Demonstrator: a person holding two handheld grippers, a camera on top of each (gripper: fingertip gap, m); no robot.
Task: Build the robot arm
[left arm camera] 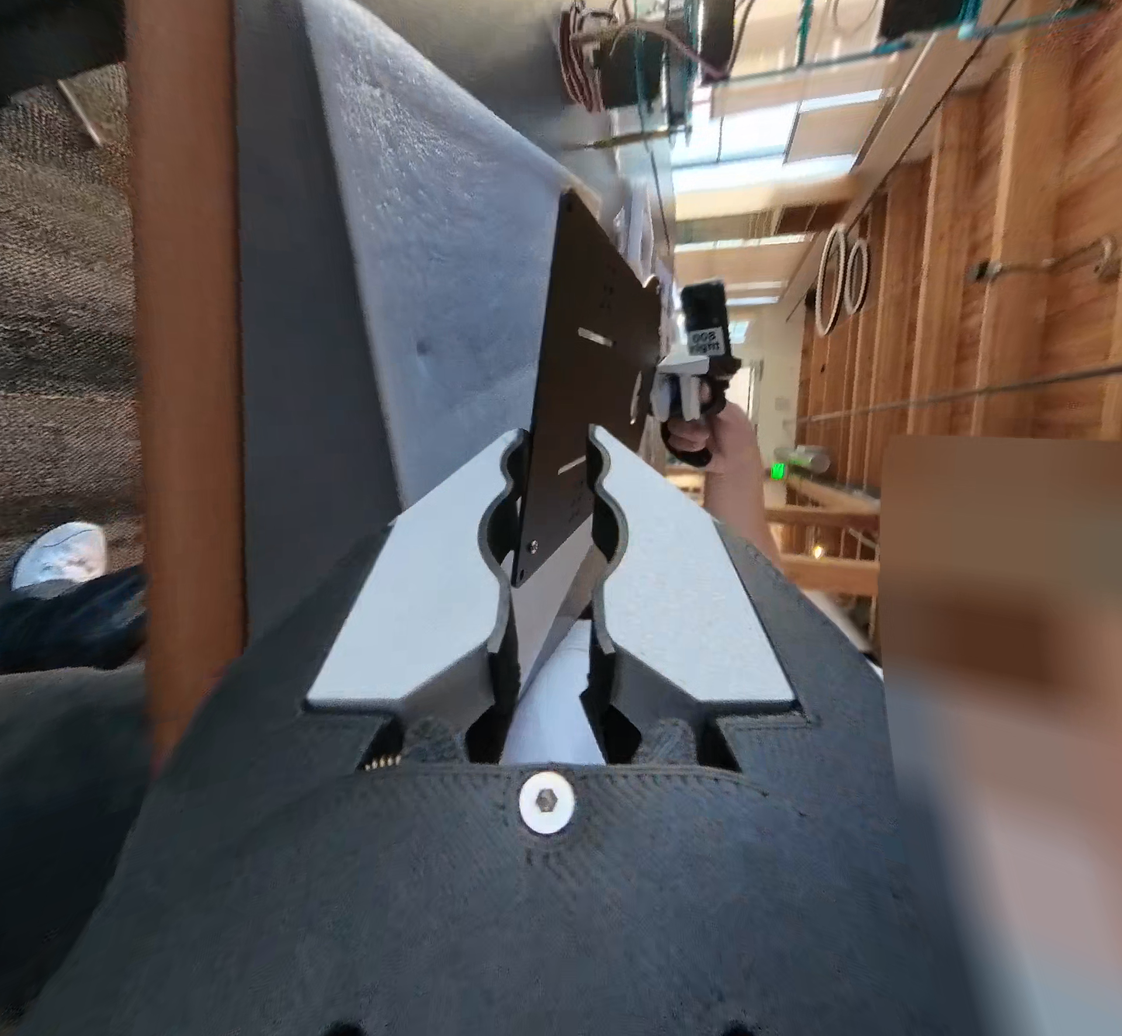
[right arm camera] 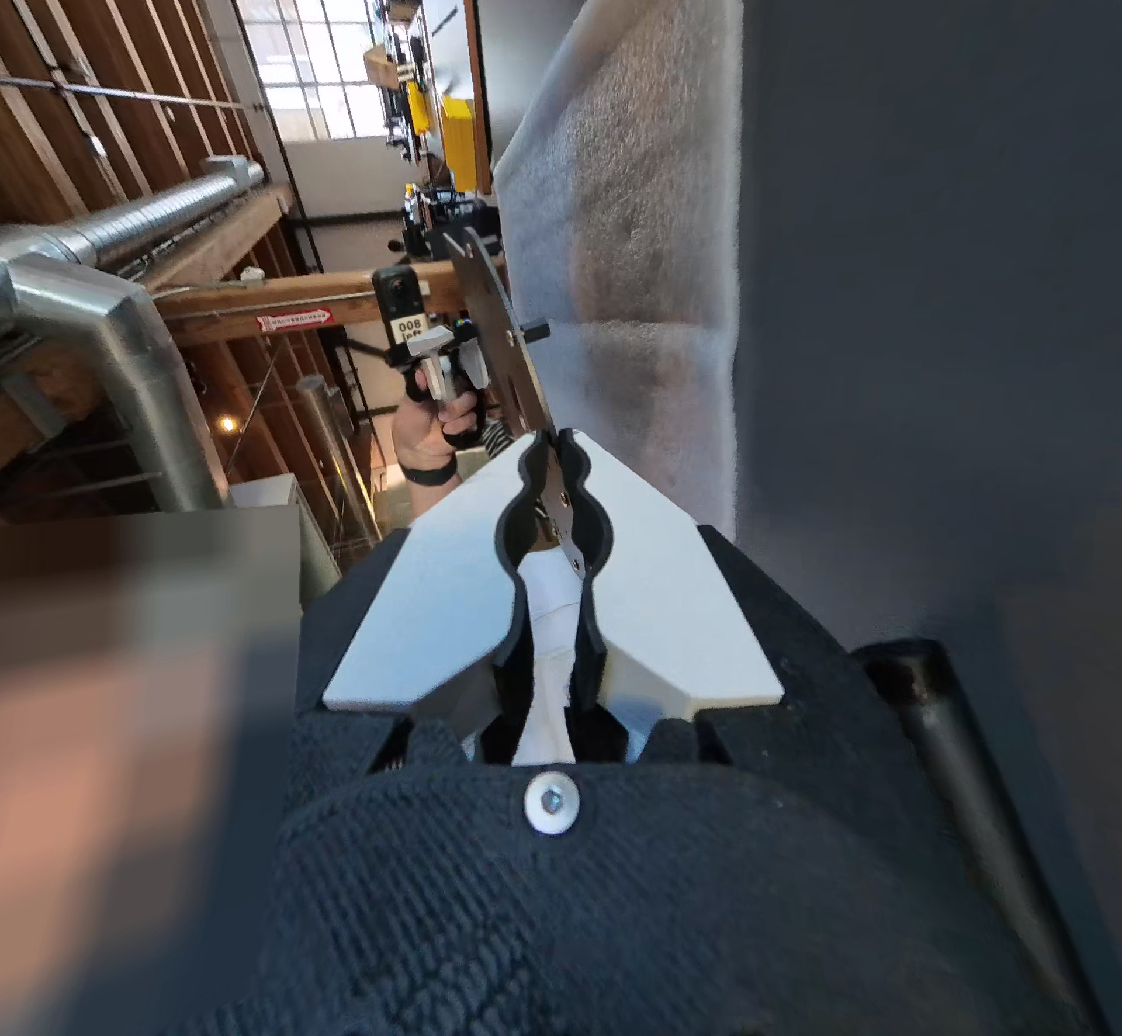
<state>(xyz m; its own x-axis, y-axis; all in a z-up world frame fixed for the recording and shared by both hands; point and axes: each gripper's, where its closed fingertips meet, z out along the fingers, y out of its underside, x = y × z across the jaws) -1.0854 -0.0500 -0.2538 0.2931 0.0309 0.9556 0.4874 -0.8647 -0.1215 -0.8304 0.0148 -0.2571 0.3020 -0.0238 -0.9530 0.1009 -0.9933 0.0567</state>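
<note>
A flat dark metal plate (left arm camera: 583, 375) with slots and small screws hangs between both grippers, held on edge close beside a white foam sheet (left arm camera: 437, 187). My left gripper (left arm camera: 555, 442) is shut on the plate's near end. The right gripper (left arm camera: 662, 394) grips the far end, held by a hand. In the right wrist view my right gripper (right arm camera: 549, 442) is shut on the plate (right arm camera: 504, 339), which runs away to the left gripper (right arm camera: 467, 366) and the hand (right arm camera: 425, 430) holding it. A small black peg (right arm camera: 537, 332) sticks out of the plate towards the foam sheet (right arm camera: 637, 217).
The foam lies on a grey table top (left arm camera: 273, 339) with a wooden edge (left arm camera: 182, 278). Beyond the edge are carpet and a person's shoe (left arm camera: 57, 554). Wooden walls, a metal duct (right arm camera: 121, 230), shelves and yellow bins (right arm camera: 458, 139) fill the background. About 25 cm separates my left fingertips from my right.
</note>
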